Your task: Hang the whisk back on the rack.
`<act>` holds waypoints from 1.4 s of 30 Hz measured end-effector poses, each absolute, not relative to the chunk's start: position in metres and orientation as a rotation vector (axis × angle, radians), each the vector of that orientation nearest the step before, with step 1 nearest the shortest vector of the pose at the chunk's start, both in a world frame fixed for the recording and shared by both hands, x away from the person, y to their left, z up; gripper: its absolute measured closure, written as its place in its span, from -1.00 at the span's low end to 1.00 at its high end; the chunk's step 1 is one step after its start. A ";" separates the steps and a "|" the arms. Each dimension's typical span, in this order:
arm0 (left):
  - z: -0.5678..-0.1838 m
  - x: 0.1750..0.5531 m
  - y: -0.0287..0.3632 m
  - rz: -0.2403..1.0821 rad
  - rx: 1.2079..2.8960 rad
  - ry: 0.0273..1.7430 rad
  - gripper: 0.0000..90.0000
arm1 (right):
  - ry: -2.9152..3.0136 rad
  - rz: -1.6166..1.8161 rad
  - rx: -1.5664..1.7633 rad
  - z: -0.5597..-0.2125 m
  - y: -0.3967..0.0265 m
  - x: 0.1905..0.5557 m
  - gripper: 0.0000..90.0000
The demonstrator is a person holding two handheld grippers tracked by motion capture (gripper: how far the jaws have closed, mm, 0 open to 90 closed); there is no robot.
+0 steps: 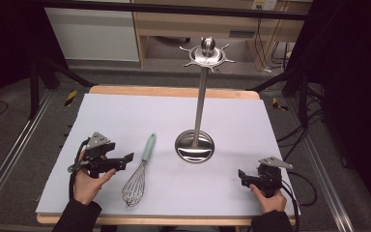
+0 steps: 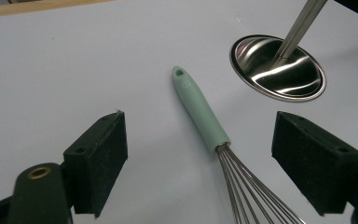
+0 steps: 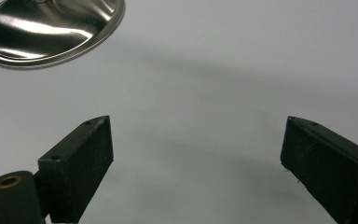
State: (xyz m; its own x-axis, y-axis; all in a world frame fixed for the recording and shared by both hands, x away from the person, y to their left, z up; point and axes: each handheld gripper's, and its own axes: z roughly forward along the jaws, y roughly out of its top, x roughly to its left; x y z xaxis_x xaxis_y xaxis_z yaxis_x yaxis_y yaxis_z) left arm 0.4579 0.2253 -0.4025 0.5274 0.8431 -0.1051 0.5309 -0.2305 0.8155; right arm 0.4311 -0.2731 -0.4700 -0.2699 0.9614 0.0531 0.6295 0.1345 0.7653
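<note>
Whisk (image 1: pixel 138 173) lies flat left of centre on the surface (image 1: pixel 125 116), just right of the left tongs (image 1: pixel 128 158). Tall steel stand (image 1: pixel 196 140) is upright mid-surface, base near the whisk handle. Bare sheet between stand and right tongs (image 1: pixel 242 177); back left also open.

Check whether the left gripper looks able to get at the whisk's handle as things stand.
Probably yes. The left gripper sits just beside the whisk with its jaws open, and the mint handle lies flat on the white mat with nothing between. The utensil stand stands clear of that path.
</note>
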 end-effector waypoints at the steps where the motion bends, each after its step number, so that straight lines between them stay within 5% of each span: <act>1: -0.402 0.458 0.225 0.457 1.906 1.125 -0.61 | 1.961 0.964 1.525 -0.470 -0.273 0.431 -0.78; 42: -0.409 0.490 0.171 0.390 2.171 1.155 -0.37 | 1.986 0.949 1.497 -0.470 -0.270 0.432 -0.78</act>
State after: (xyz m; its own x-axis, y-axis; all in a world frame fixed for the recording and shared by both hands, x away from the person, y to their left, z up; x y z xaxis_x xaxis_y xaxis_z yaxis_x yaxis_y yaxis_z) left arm 0.4901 0.1713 -0.4089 0.5699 0.8209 -0.0365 0.6310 -0.4088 0.6593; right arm 0.4317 -0.2701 -0.4698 -0.2904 0.9563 0.0344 0.6275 0.1631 0.7613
